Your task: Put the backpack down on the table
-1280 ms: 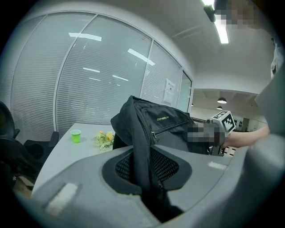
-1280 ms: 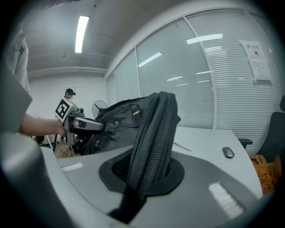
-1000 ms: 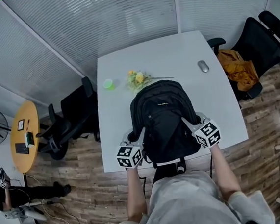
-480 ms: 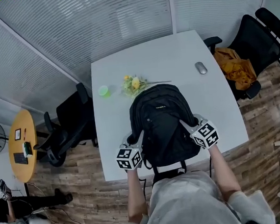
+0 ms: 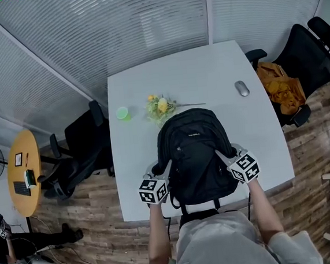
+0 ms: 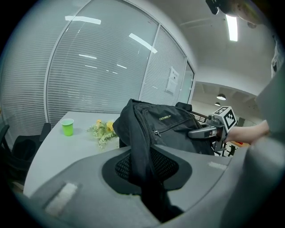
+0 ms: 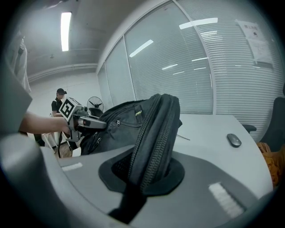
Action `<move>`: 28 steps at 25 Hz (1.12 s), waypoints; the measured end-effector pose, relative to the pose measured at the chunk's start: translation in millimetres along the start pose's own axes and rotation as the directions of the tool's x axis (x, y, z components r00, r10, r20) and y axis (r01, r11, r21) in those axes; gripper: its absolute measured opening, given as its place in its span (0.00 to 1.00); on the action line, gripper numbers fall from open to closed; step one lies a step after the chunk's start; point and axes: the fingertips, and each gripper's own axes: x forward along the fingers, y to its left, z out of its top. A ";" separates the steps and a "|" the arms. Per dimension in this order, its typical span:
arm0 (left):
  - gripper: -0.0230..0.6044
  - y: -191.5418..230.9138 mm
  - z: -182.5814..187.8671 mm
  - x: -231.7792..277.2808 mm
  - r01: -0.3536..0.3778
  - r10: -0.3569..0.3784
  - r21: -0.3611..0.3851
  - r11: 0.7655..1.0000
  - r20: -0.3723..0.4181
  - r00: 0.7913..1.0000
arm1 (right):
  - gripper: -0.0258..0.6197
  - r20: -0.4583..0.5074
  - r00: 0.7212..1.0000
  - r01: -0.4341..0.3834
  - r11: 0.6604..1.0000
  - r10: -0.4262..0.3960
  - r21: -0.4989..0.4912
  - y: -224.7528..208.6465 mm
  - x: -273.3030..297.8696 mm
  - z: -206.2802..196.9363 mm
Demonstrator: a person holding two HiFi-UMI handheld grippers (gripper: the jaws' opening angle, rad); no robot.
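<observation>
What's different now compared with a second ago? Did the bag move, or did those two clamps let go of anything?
The backpack has come down toward the table and slightly farther in from its near edge, carried by the left gripper and right gripper. Both stay shut on its sides; nothing was let go. The green cup, flowers and mouse have not moved.

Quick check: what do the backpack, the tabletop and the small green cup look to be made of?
Backpack: matte black woven fabric, probably nylon or polyester; it folds softly and shows zippers along its seams. Table: smooth white top, likely laminate, with a faint sheen and no grain. Cup: bright green, probably thin plastic; paper cannot be ruled out.
</observation>
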 end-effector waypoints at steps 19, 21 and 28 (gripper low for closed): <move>0.15 35.3 -27.2 38.1 -0.011 0.007 -0.066 0.998 -0.056 0.998 | 0.09 -0.067 0.998 0.015 1.000 -0.014 0.007 -24.5 36.4 -23.3; 0.15 37.3 -29.0 41.8 -0.010 0.006 -0.070 0.998 -0.062 0.998 | 0.10 -0.077 0.997 0.017 1.000 -0.016 0.015 -27.9 39.8 -26.7; 0.15 47.1 -39.7 54.9 -0.017 0.009 -0.084 0.996 -0.091 0.996 | 0.11 -0.114 0.993 0.024 0.999 -0.020 0.033 -38.5 54.4 -39.2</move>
